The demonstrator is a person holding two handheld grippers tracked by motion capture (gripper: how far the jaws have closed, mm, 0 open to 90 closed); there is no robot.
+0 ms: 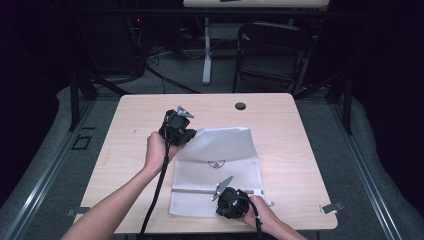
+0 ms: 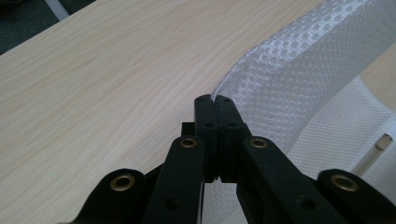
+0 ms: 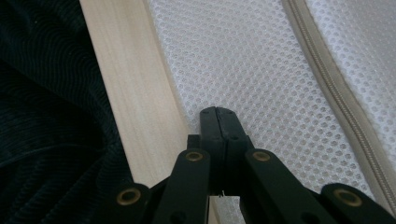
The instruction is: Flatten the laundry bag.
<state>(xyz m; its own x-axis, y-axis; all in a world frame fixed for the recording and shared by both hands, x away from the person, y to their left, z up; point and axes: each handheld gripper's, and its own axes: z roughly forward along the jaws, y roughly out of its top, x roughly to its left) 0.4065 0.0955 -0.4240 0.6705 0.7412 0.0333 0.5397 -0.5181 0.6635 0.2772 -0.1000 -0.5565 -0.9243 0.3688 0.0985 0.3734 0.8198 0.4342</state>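
On the table [image 1: 150, 125]: white mesh bag [image 1: 220, 150] lying flat, zipper [image 3: 336, 102] toward the near edge.
Left gripper [image 2: 215, 100]: jaws clamped on the bag's raised far-left corner.
Right gripper [image 3: 218, 112]: jaws pressed together over the near mesh; whether cloth is pinched, cannot tell.
Risk: thin mesh could slip out if pulled unevenly.
Surface: pale wood grain.
Room: dark, folding chair [image 1: 272, 50] behind.
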